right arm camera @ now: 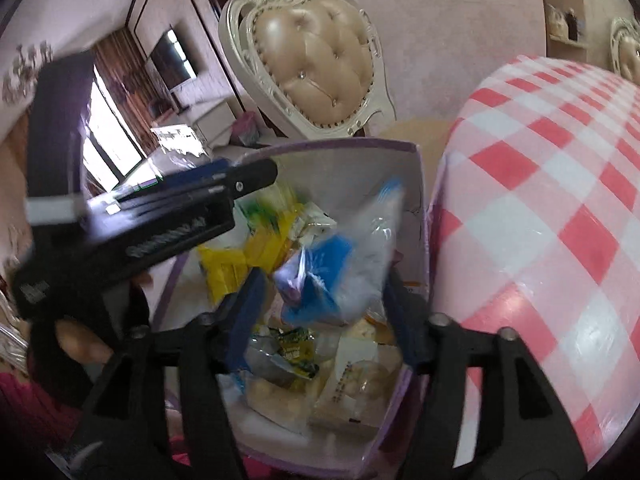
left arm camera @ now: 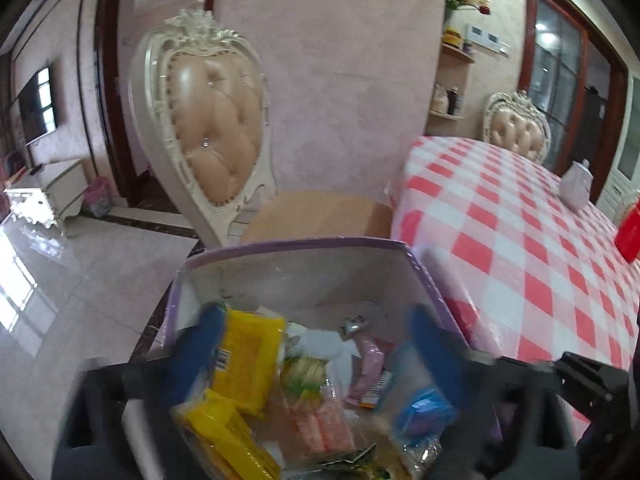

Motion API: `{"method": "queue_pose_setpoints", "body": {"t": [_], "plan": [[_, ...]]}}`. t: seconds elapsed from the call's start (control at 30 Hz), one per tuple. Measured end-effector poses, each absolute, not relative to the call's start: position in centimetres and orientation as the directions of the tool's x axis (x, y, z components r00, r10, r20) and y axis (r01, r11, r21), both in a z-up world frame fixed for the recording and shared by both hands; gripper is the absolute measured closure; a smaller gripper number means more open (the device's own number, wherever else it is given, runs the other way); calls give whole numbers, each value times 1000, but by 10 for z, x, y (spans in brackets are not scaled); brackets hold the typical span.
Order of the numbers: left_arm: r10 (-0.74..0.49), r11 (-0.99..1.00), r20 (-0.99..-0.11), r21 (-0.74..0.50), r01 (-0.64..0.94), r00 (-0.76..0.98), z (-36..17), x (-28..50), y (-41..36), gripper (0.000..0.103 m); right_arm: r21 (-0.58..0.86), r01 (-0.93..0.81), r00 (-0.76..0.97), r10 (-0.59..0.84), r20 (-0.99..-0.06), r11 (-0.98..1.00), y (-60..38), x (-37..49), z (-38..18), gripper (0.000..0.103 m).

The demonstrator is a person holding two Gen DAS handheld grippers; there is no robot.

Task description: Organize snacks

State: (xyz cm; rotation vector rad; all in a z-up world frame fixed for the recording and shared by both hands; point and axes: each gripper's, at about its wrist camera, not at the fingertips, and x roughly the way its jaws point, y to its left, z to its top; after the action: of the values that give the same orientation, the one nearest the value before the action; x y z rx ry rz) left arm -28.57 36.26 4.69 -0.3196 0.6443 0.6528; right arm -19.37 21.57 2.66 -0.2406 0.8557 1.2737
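One bench (left arm camera: pixel 520 216) under a red-and-white check cloth fills the right side of both views; two tufted cream chairs behind, one (left arm camera: pixel 216 128) just past the box, the other (left arm camera: pixel 516 126) at the far end of the bench; white pouch (left arm camera: pixel 576 186) and a red thing (left arm camera: pixel 630 236) lie far out on the cloth.

Purple-rimmed box (left arm camera: pixel 296 246) with white inner walls sits just left of the bench edge, open-topped, loosely full of snacks; inside: two yellow packets (left arm camera: pixel 250 360) stacked at left, orange-printed clear pack (left arm camera: pixel 320 420) in the middle, green-and-yellow wrapper (left arm camera: pixel 302 374) above it, pink packet (left arm camera: pixel 370 368) toward the right, white wrappers (left arm camera: pixel 320 340) at the back, pale biscuit packs (right arm camera: pixel 356 384) near the front wall; blurred, labels unreadable.

Clear bag with blue print (right arm camera: pixel 340 264) lies on top of the pile at right, between the right fingers; pads look apart from it, contact cannot be told through the blur.

Left hand-held gripper (left arm camera: pixel 316 344) over the box, blue fingers (left arm camera: pixel 200 348) spread wide, released, nothing between them but the pile below; right hand-held gripper (right arm camera: pixel 324 316) also over the box, jaws parted, released.
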Motion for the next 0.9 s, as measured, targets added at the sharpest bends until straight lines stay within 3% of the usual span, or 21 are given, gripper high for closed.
{"method": "queue_pose_setpoints", "body": {"t": [0.2, 0.33, 0.53, 0.9], "plan": [[524, 697, -672, -15, -717, 523, 46, -286, 369, 0, 288, -916, -3, 714, -700, 279, 221, -201, 24, 17], [601, 601, -705, 89, -794, 376, 44, -291, 367, 0, 255, -915, 23, 672, -740, 313, 220, -208, 22, 16], [458, 679, -777, -8, -734, 433, 32, -286, 366, 0, 248, -879, 59, 609, -791, 407, 215, -203, 20, 16], [383, 691, -825, -41, -722, 414, 19, -276, 364, 0, 215, -877, 71, 559, -826, 430, 215, -201, 23, 16]]}}
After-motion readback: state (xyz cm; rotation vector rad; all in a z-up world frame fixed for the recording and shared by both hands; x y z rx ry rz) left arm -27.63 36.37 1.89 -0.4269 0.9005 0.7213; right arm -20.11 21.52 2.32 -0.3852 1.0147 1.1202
